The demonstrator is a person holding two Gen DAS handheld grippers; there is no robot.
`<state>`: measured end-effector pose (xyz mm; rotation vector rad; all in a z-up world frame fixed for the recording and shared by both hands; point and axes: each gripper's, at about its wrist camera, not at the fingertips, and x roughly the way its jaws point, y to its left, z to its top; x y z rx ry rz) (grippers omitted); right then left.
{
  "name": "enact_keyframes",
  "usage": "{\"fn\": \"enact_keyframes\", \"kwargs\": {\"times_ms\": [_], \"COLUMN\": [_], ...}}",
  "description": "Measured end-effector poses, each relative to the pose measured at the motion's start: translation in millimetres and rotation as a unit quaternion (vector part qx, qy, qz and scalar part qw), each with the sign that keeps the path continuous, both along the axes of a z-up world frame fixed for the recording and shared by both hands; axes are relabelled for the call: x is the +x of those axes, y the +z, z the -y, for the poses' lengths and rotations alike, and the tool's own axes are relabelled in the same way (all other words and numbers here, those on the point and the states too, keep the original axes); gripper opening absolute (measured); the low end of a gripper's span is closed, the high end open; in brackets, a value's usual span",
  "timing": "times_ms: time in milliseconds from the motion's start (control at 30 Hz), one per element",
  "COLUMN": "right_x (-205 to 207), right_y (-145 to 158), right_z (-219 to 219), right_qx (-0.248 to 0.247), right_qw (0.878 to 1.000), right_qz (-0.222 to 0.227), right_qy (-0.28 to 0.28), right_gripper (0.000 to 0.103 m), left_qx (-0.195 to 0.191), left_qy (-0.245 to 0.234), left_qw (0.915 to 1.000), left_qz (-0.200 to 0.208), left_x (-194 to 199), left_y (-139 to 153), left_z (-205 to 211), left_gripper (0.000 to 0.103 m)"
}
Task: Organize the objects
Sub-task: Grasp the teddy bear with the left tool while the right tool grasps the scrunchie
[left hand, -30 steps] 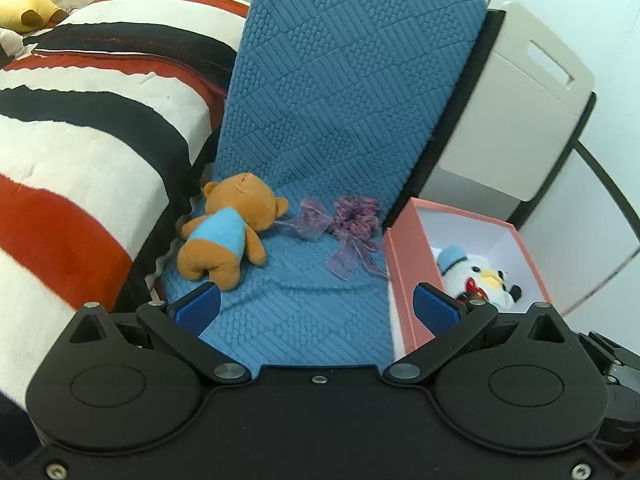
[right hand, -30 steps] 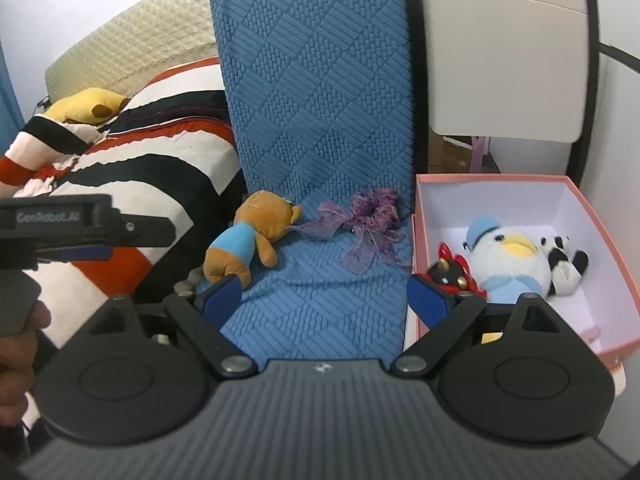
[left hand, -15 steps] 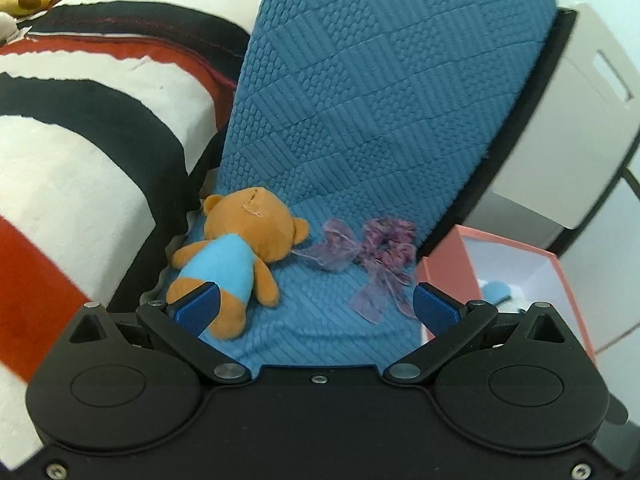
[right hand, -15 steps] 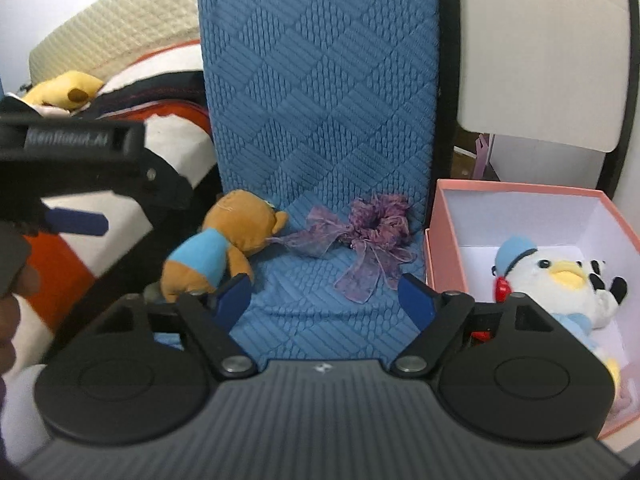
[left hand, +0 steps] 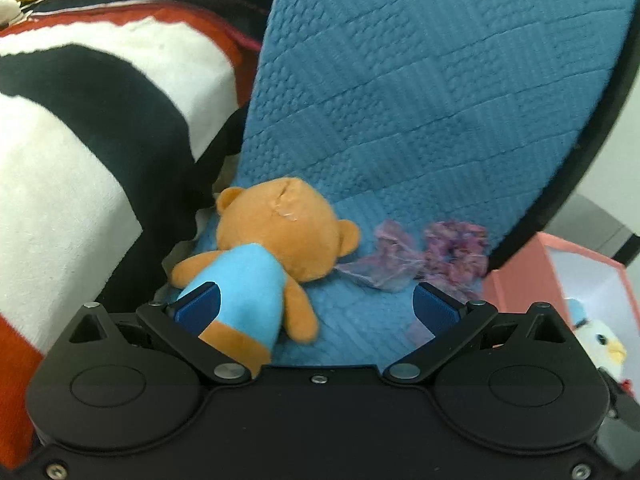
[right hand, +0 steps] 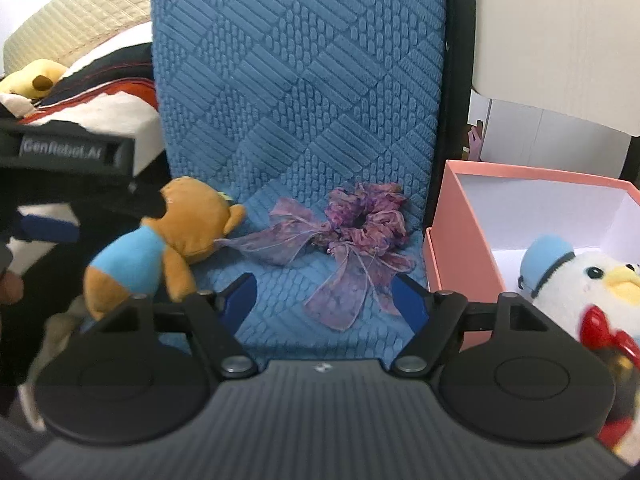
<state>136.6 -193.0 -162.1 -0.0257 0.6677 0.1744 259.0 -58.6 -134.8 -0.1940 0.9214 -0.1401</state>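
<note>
A brown teddy bear (left hand: 260,264) in a light blue shirt lies face down on the blue quilted chair seat (left hand: 360,320). My left gripper (left hand: 318,308) is open, and the bear's lower body lies between its fingers, against the left pad (left hand: 200,306). A purple scrunchie with a ribbon bow (right hand: 352,236) lies right of the bear (right hand: 160,248). My right gripper (right hand: 324,300) is open and empty, just short of the scrunchie. The pink box (right hand: 460,256) at the right holds a white duck plush (right hand: 580,280) and other small toys.
A red, black and white striped blanket (left hand: 80,120) lies on the bed to the left, with a yellow plush (right hand: 32,80) at its far end. The blue chair back (right hand: 300,80) rises behind the seat. A beige bin (right hand: 560,40) stands behind the box.
My left gripper has moved forward and left, so the bear now lies between its fingers. My right gripper has moved closer to the scrunchie. Both stay open.
</note>
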Motion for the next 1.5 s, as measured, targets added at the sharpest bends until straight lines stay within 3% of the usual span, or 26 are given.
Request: {"fn": "enact_keyframes", "kwargs": {"times_ms": [300,567,800,867,933,1167,1433,1500], "right_x": [43.7,86.3,124.2,131.0,135.0,135.6,139.7,139.1], "right_y": [-21.7,-25.9,-44.7,-52.0,-56.1,-57.1,-69.2,-68.5], "right_z": [-12.9,-23.4,-26.7,-26.9,-27.3,-34.3,-30.3,-31.0], "right_qx": [-0.002,-0.033,-0.066,-0.065,-0.051,-0.049,-0.070,-0.067], "right_qw": [1.000,0.999,0.998,0.997,0.997,0.997,0.996,0.996], "right_qz": [-0.017,-0.001,-0.016,-0.030,-0.049,-0.046,-0.049,-0.053], "right_qy": [-0.009,0.005,0.014,0.011,0.015,0.025,0.018,0.023], "right_gripper": [0.072,0.064,0.058,0.056,0.044,0.043,0.045,0.038], "left_qx": [0.017,0.057,0.095,0.103,0.129,0.129,0.139,0.132], "left_qy": [0.014,-0.004,-0.011,-0.009,-0.008,0.004,0.016,0.016], "left_qw": [0.9993,0.9979,0.9949,0.9941,0.9911,0.9909,0.9899,0.9908], "left_qz": [-0.031,-0.030,-0.034,-0.032,-0.031,-0.037,-0.023,-0.024], "left_x": [23.0,27.1,31.1,31.7,32.3,33.9,27.1,24.8], "left_y": [-44.4,-56.6,-63.2,-64.6,-67.8,-73.3,-70.1,-68.2], "left_z": [-19.5,-16.2,-10.6,-10.6,-7.9,-6.8,-6.9,-8.4], "left_gripper": [0.102,0.102,0.102,0.099,0.094,0.087,0.068,0.067]}}
